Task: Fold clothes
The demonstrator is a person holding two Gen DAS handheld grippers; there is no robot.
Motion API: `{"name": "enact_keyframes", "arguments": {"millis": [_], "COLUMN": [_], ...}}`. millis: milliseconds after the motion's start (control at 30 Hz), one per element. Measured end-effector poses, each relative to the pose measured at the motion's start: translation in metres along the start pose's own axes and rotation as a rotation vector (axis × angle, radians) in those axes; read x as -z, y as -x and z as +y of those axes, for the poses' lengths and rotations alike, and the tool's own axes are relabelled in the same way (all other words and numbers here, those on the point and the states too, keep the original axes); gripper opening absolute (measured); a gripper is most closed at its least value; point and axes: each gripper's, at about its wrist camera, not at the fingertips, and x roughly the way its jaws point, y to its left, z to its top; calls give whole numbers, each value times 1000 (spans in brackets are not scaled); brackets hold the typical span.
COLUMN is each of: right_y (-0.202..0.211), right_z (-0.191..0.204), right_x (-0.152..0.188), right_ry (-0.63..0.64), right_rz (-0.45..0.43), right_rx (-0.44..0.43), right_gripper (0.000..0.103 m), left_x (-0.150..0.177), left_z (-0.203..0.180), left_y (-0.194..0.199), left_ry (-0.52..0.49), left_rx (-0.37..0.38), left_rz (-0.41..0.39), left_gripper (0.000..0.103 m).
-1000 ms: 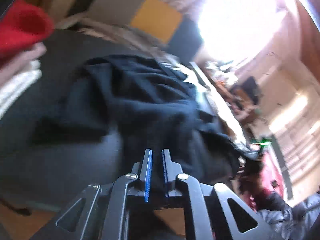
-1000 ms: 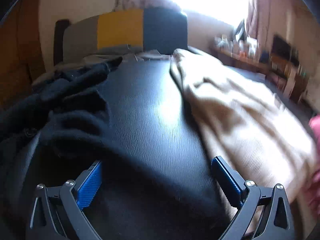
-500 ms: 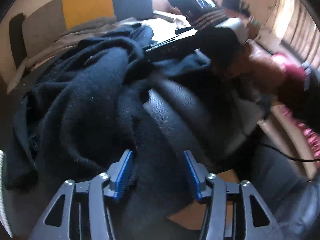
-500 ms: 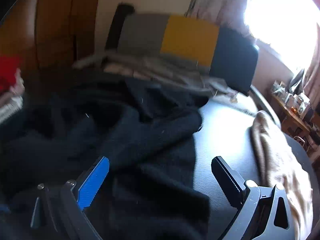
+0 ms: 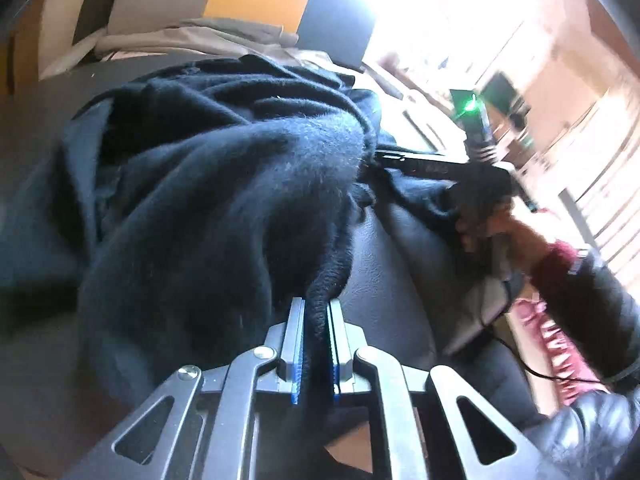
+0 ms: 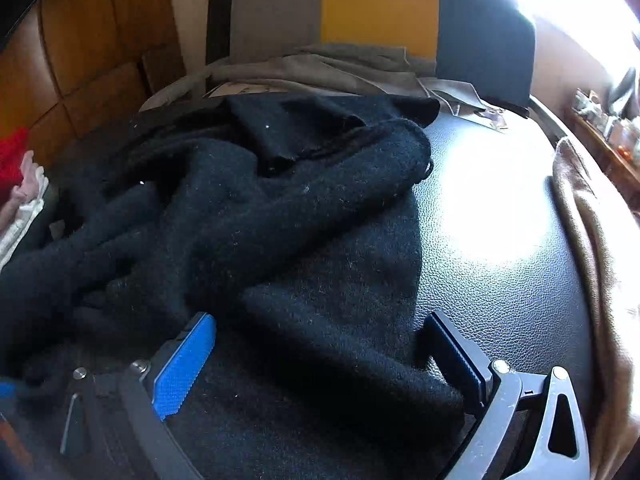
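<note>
A black knit sweater (image 5: 224, 184) lies crumpled on a black leather surface (image 6: 480, 208). My left gripper (image 5: 316, 302) has its jaws closing, and the blue pads pinch a ribbed edge of the sweater that rises from between them. In the right wrist view the same sweater (image 6: 280, 220) spreads across the left and middle. My right gripper (image 6: 320, 320) stands wide open low over its near flat part, one finger on each side, gripping nothing. In the left wrist view, a person's hand (image 5: 492, 220) in a dark red cuff holds the right tool by the sweater's far side.
A beige garment (image 6: 580, 220) lies along the right edge of the surface. Grey clothes (image 6: 320, 68) are heaped at the back below a grey, yellow and dark cushion (image 6: 376, 4). A stack of red, pink and white laundry (image 6: 24, 184) sits at the left.
My left gripper opened over the sweater, then closed on its ribbed edge. The right gripper swung left from the beige garment to the black sweater and stayed open.
</note>
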Motion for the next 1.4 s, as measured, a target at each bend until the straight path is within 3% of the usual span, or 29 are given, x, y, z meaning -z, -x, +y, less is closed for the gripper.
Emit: {"name": "enact_keyframes", "arguments": {"millis": [167,233,333,400,467,500,600,700,767,833,867,967,1033,1067,1200,1333,1400], "right_y": [0,2,-1,0,0,1,3,5,3,4,4,3,3,3,2,0,-1], "right_z": [-4,-7,-9,-15,-20,-23,-28,-33,-30,-30,-31,-32,-32,-33,-33,-32,-32], "right_x": [2,4,2,2,2,3,5,7,6,7,7,7,8,9,8,7,6], "right_ry": [-5,-9,10,1,-13,-22,-46,-63,-55,-56,-60,-61,-62,-63,-67,-70,-70], "right_rz": [-5,-8,-4,-5,-6,-6,-11,-15,-16,-18,-19,-21,-22,-21,-20,-20,-20], "right_rx": [-18,-24,-17,-16,-11,-6,-4,-7,5,3,-2,-2,-3,-3,-6,-8,-8], "right_gripper": [103,103,103,103,103,103,103,103,103,103,103,103,103,103,103,103,103], "left_x": [29,37,39,33,20,13,-8,-25,-33,-36,-36,-44,-45,-41,-16,3,7], "left_z": [-3,-9,-24,-33,-41,-45,-65,-85,-90,-87,-84,-66,-45,-42,-52,-47,-29], "left_y": [42,54,60,53,42,38,20,-9,-36,-61,-69,-59,-44,-35,-1,26,34], "left_ry": [32,22,1,-35,-72,-90,-201,-355,-428,-474,-473,-343,-193,-168,-182,-151,-86], "left_rx": [213,255,240,114,-40,-105,-164,-249,-307,-402,-431,-357,-178,-97,209,305,324], "left_rz": [-54,-63,-42,-40,-51,-60,-44,-17,43,104,114,97,93,77,35,25,20], "left_gripper": [6,6,7,25,31,43,65,72,72,67,58,10,10,10,10,10,11]}}
